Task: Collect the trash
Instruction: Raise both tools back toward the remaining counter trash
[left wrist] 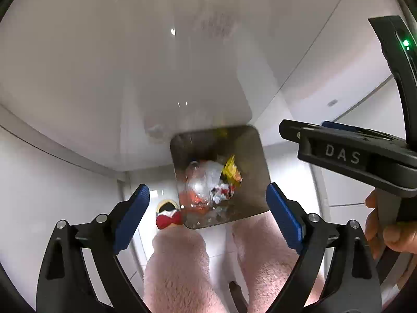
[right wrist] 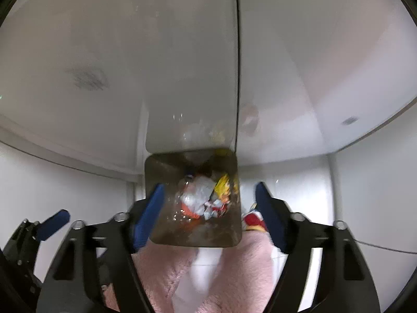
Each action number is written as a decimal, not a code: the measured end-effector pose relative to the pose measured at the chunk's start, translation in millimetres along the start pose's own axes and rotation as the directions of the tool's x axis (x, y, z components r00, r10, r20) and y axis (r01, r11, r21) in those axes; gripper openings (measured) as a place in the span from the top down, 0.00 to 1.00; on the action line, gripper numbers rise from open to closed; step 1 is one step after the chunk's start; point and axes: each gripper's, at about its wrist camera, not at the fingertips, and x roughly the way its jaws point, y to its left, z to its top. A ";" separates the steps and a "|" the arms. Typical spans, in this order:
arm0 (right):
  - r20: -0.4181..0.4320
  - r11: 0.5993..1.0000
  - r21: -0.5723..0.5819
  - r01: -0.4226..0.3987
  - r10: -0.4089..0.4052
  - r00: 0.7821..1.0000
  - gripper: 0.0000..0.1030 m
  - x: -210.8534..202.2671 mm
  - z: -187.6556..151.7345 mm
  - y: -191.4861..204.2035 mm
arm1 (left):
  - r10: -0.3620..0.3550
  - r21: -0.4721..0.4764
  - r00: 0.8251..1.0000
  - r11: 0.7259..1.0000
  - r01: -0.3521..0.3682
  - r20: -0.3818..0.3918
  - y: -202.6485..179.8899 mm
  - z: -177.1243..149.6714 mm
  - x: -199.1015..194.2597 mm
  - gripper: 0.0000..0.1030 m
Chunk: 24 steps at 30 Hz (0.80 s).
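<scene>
Hovering above a bin, the left gripper (left wrist: 207, 203) has its blue-padded jaws spread wide with nothing between them. Straight ahead of it, seen through the gap, is the bin (left wrist: 254, 156), a dark container with rounded corners whose mouth faces up toward the camera. Inside lies the trash (left wrist: 211, 185): crumpled clear plastic, a yellow wrapper, and red and white scraps, heaped at the bottom.

Off to this gripper's right and a little ahead, the right gripper (left wrist: 289, 130) reaches in; the hand (left wrist: 383, 224) holding it shows at the edge. In its own view, the right gripper (right wrist: 209, 203) is also spread wide and empty, with the bin (right wrist: 153, 172) directly ahead between its pads.

Below both grippers are the person's legs in fluffy pink trousers (left wrist: 179, 266), and beside the bin a red, yellow and white slipper (left wrist: 168, 215) rests on the pale floor. Beyond the bin rises a glossy white cabinet (left wrist: 104, 65).

Both tools pointing into the bin with empty jaws suggests an item was probably just dropped, or that the contents are being checked. No loose trash is visible outside the bin.
</scene>
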 end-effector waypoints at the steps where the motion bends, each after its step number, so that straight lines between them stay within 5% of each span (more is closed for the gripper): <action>1: 0.018 1.000 -0.006 0.002 -0.002 1.000 0.28 -12.8 0.2 0.7 | -0.002 -0.001 1.000 1.000 0.002 0.014 0.7 0.1 -7.8 0.15; 4: 0.067 1.000 -0.004 -0.001 0.001 0.998 0.27 -49.5 -1.4 -0.7 | -0.002 0.004 0.998 1.000 0.002 0.068 -1.1 -3.8 -45.9 0.13; 7: 0.144 1.000 0.006 0.007 -0.007 0.990 0.06 -89.3 -1.3 -3.8 | 0.015 0.010 0.993 1.000 -0.016 0.120 -2.1 -5.6 -81.1 0.10; 13: 0.289 1.000 0.006 -0.016 0.014 0.957 0.06 -174.0 0.6 -7.9 | 0.018 0.018 0.975 1.000 -0.023 0.221 -8.2 12.1 -143.2 0.08; 24: 0.456 1.000 0.006 -0.018 0.014 0.890 0.06 -286.2 45.8 -18.8 | 0.030 0.015 0.916 0.999 -0.039 0.399 -5.0 74.8 -240.9 0.08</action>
